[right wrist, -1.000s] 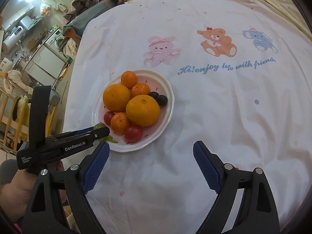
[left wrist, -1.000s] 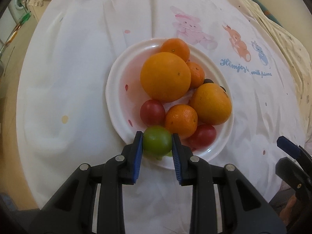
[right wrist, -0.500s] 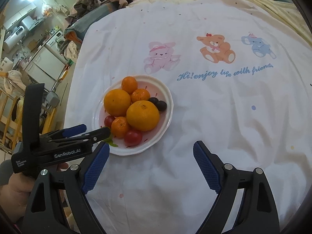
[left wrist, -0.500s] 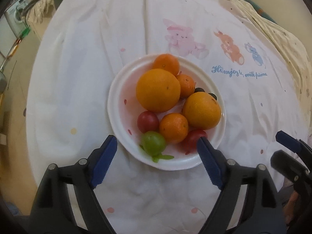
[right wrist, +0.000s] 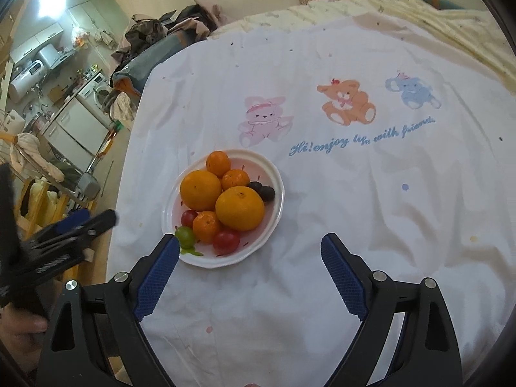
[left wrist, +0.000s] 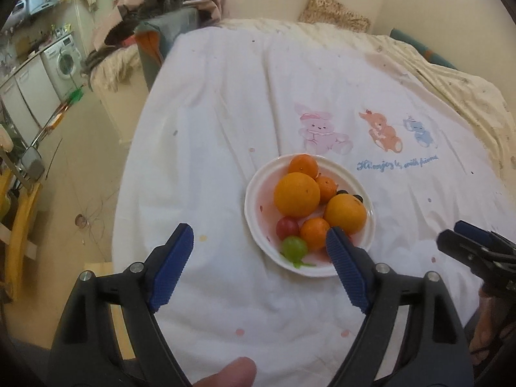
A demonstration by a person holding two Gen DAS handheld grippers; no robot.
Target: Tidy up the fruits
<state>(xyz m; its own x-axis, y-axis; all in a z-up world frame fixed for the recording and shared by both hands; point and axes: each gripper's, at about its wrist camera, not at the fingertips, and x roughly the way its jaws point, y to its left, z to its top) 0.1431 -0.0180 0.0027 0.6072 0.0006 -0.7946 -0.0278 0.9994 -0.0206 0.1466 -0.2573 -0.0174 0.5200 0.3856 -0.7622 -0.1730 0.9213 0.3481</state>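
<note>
A white plate [left wrist: 254, 190] [right wrist: 277, 190] on the white cloth holds two big oranges [left wrist: 296, 194] [right wrist: 239, 208], small tangerines [left wrist: 315, 233], red tomatoes [left wrist: 287, 227] [right wrist: 226, 240], dark grapes [right wrist: 262, 191] and a green tomato [left wrist: 294, 247] [right wrist: 185, 236] at its near rim. My left gripper [left wrist: 259, 269] is open and empty, drawn back above the near side of the plate. My right gripper [right wrist: 250, 274] is open and empty, just right of the plate's near edge.
The white cloth with printed pink rabbit [right wrist: 262, 119], orange bear and blue elephant covers a table. Its left edge [left wrist: 129, 167] drops to the floor. A cluttered kitchen with a washing machine [left wrist: 66, 61] lies to the left. A cream cover lies at the back.
My left gripper opened, let go of the green tomato on the plate's near rim, then pulled back and up. The right gripper stayed open and rose a little.
</note>
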